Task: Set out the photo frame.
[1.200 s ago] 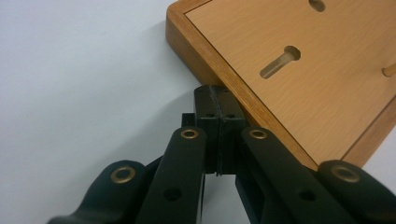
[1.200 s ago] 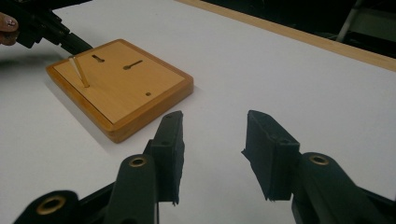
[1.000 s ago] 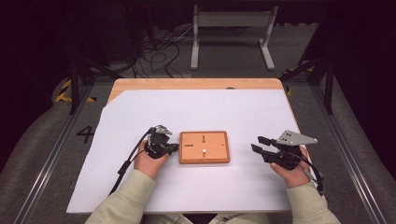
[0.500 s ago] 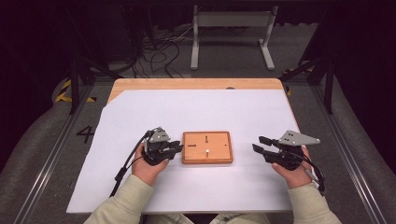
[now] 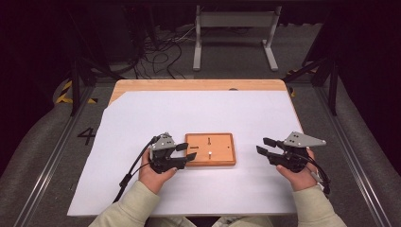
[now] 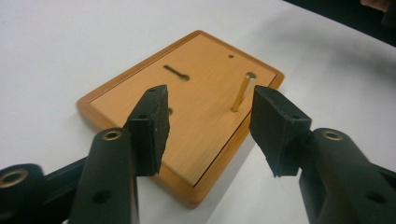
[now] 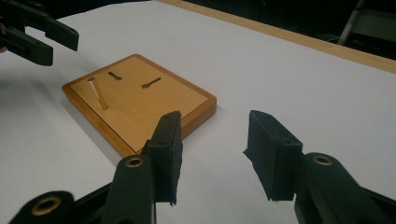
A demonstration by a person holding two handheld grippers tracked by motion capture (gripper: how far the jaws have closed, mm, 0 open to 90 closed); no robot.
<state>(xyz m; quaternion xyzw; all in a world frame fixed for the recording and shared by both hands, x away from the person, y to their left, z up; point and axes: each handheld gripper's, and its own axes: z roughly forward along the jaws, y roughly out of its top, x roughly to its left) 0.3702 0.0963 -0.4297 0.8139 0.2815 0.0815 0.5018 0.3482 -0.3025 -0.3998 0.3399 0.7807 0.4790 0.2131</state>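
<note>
Left gripper [image 5: 187,151] jaws just opened, now spread and empty, backed off brass peg [image 6: 242,92] left standing upright in wooden board [image 5: 222,158] (insertion looks done). Right gripper [image 5: 263,146] spread, idle, well apart.

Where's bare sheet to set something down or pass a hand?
Free: the wide white sheet beyond the wooden board, up to the table's far edge; also the strip between the board and the right gripper. Crowded: the board's left edge, where the left gripper, jaws just opened, hovers near the upright brass pin.
</note>
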